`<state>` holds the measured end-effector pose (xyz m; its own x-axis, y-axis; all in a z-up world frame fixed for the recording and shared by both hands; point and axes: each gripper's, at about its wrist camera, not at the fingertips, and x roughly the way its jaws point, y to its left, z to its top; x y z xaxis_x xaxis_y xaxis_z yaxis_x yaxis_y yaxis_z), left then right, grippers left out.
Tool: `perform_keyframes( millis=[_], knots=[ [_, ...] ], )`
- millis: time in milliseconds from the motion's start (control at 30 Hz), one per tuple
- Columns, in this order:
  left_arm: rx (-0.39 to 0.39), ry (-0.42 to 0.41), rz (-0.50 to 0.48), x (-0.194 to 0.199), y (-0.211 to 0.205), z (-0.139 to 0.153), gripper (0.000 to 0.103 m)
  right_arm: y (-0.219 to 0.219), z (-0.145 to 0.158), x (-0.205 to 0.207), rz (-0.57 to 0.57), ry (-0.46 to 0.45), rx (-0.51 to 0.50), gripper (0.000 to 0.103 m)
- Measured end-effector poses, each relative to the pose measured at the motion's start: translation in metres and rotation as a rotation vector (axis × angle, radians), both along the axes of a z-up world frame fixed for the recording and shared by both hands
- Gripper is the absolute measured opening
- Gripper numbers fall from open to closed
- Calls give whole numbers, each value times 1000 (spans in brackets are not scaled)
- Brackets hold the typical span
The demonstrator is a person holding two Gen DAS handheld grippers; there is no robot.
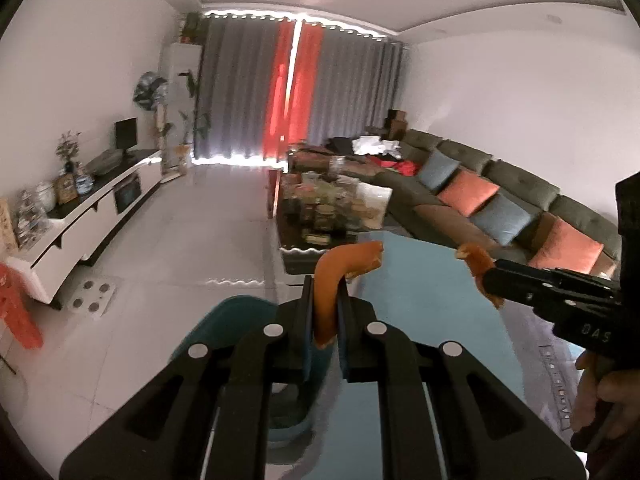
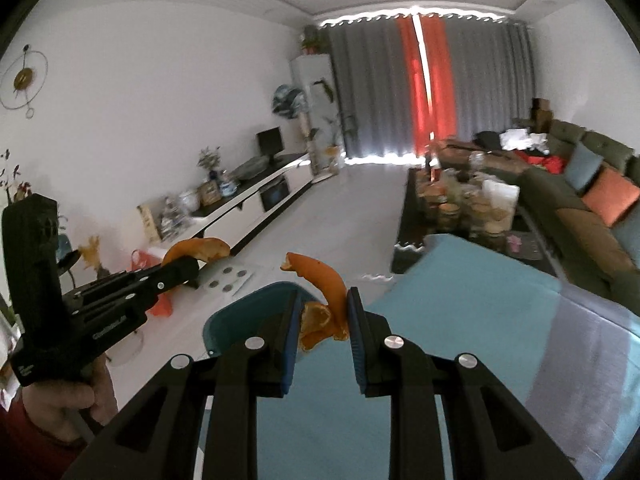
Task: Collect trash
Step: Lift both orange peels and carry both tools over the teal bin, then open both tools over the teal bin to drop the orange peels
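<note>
My left gripper (image 1: pixel 325 292) is shut on a curved strip of orange peel (image 1: pixel 334 276) that arches up and to the right above the pads. My right gripper (image 2: pixel 323 304) is shut on another orange peel (image 2: pixel 324 300), a curl with a crumpled piece below it. Each gripper shows in the other's view: the right one (image 1: pixel 486 276) with its peel (image 1: pixel 476 258) at the right, the left one (image 2: pixel 188 266) with its peel (image 2: pixel 198 249) at the left. Both hang over a light blue table top (image 2: pixel 460 320). A teal bin (image 2: pixel 248 320) sits just below the fingers.
A cluttered dark coffee table (image 1: pixel 320 208) stands ahead, with a long green sofa (image 1: pixel 500 184) and cushions to the right. A white TV cabinet (image 1: pixel 100 208) runs along the left wall. A red stool (image 1: pixel 16 308) stands at far left. Pale tiled floor (image 1: pixel 224 208) lies between them.
</note>
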<state>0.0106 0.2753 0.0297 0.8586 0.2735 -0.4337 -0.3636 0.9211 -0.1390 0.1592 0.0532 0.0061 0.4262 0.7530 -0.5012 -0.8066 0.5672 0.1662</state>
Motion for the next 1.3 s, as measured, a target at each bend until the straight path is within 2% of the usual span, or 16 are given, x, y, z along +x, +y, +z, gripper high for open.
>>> perform_keyframes(
  millis=[333, 767, 1000, 1300],
  knots=[
    [-56, 76, 81, -22, 57, -32, 10, 73, -22, 4, 98, 25, -100, 21],
    [-114, 217, 113, 42, 81, -102, 10, 144, -67, 22, 172, 90, -260, 21],
    [-129, 282, 117, 75, 92, -139, 10, 167, -94, 38, 196, 145, -337, 21],
    [-146, 331, 108, 106, 113, -171, 10, 189, -115, 50, 207, 193, -400, 21]
  ],
)
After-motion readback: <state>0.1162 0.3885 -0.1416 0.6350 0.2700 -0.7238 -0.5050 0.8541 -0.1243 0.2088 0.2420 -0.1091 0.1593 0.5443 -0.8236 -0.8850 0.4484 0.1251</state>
